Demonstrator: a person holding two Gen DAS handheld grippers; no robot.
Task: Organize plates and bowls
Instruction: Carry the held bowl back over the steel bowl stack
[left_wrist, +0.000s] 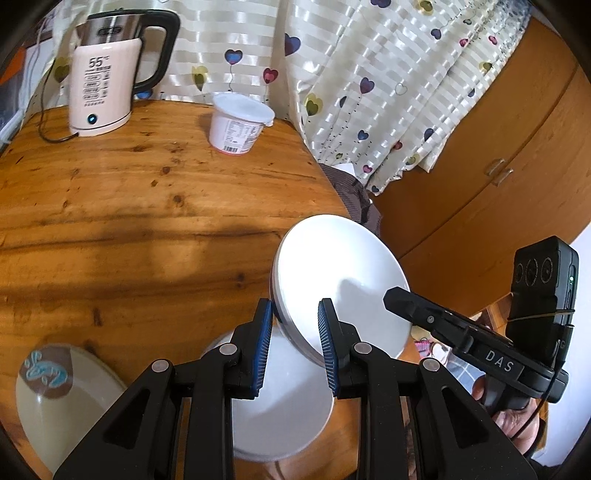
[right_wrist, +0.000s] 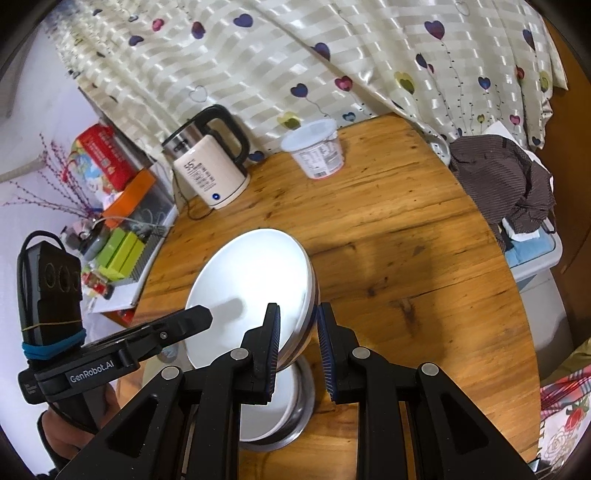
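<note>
A white plate (left_wrist: 332, 280) is held tilted above the table (left_wrist: 129, 206), its rim clenched on one side by the left gripper (left_wrist: 295, 347) and on the opposite side by the right gripper (right_wrist: 299, 350). A bowl (left_wrist: 280, 413) sits beneath.
</note>
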